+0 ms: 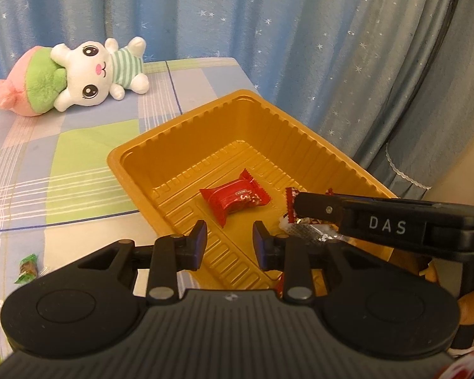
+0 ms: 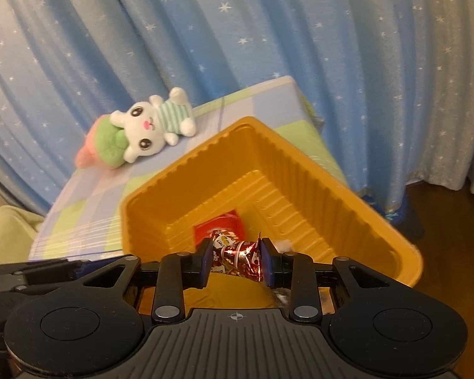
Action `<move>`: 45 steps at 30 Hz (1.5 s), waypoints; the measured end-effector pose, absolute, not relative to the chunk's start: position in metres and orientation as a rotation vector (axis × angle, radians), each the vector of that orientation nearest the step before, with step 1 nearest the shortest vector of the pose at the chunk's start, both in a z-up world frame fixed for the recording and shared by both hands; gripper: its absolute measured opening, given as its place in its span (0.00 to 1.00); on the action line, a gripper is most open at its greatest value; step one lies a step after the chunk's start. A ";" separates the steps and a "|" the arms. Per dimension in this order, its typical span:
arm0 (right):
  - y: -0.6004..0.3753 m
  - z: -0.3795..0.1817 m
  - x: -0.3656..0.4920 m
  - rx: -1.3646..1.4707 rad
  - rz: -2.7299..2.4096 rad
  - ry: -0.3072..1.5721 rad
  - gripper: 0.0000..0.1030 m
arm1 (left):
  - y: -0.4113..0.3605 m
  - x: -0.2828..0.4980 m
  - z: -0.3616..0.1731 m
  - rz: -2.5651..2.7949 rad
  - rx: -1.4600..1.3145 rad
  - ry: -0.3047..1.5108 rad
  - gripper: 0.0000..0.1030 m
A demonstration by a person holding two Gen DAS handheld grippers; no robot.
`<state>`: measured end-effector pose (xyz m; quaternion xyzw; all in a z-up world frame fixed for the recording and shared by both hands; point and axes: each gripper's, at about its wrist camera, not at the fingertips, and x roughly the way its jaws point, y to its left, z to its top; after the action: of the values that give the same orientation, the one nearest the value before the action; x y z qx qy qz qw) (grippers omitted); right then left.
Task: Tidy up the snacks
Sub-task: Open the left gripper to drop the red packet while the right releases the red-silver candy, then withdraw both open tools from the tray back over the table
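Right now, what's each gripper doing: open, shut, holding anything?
Left gripper: open, holding nothing, over the near edge of the gold tray.
Right gripper: shut on a red foil snack packet, held above the tray.

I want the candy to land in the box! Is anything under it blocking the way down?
No. The right gripper holds the red candy over the gold tray, with bare floor beneath. Another red snack lies farther in.

White plush bunny in a green-striped shirt (image 1: pixel 106 69) lies on its side, resting against a pink-and-green plush peach (image 1: pixel 31 83), at the far end of the pastel plaid tablecloth (image 1: pixel 63 151). Blue star-print curtain (image 1: pixel 237 15) hangs behind. Dark wood floor (image 2: pixel 452 218) shows at right, under the curtain hem.
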<state>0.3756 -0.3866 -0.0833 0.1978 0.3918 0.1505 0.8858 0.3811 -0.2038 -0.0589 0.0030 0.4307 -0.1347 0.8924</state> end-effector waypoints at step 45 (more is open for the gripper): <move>-0.382 -0.049 0.247 0.333 0.412 0.764 0.77 | -0.155 0.230 -0.012 -0.153 -0.023 0.807 0.58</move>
<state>0.2473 -0.3817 -0.0490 0.1605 0.3686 0.1985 0.8938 0.2297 -0.1546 -0.0120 -0.0113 0.3923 -0.0745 0.9168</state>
